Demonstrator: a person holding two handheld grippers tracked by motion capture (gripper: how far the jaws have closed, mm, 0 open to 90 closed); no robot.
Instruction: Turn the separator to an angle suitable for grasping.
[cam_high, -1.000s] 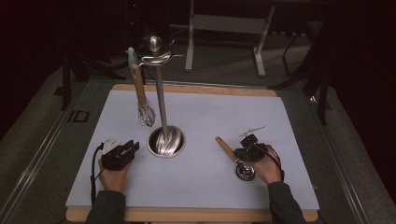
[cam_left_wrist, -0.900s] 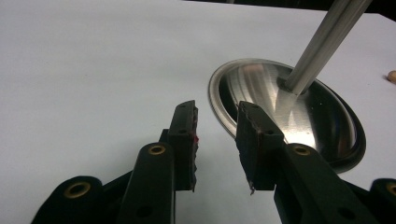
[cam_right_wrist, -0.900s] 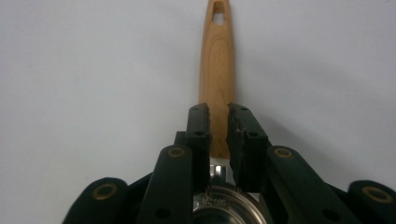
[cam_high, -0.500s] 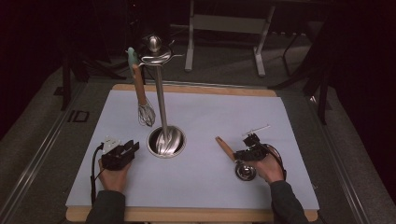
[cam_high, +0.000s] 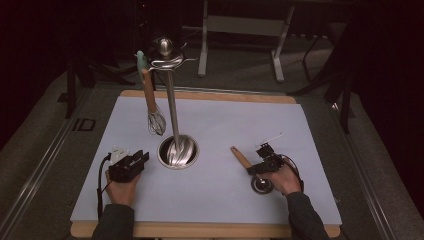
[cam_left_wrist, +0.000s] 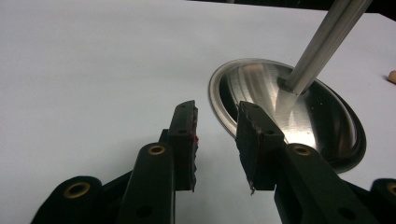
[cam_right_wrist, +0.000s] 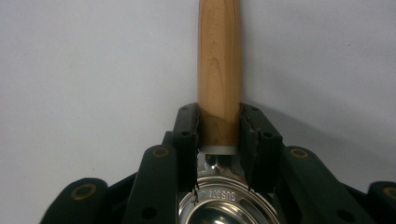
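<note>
A ladle lies flat on the white mat, its wooden handle (cam_high: 240, 157) (cam_right_wrist: 218, 56) pointing up-left and its steel bowl (cam_high: 261, 185) (cam_right_wrist: 224, 205) under the person's right hand. My right gripper (cam_high: 252, 170) (cam_right_wrist: 219, 112) straddles the lower end of the handle. Its jaws have just been opening and stand beside the wood without squeezing it. My left gripper (cam_high: 142, 156) (cam_left_wrist: 217, 109) rests open and empty on the mat just left of the utensil stand's round steel base (cam_high: 178, 151) (cam_left_wrist: 289, 112).
The stand's pole (cam_high: 171, 107) rises from the base to a hooked top. A whisk (cam_high: 156, 121) with a wooden handle hangs from it on the left. The white mat (cam_high: 225, 120) covers the wooden table, and dark floor and chair legs lie beyond.
The right hand has barely shifted over the ladle. Stand, whisk and left gripper lie as before.
</note>
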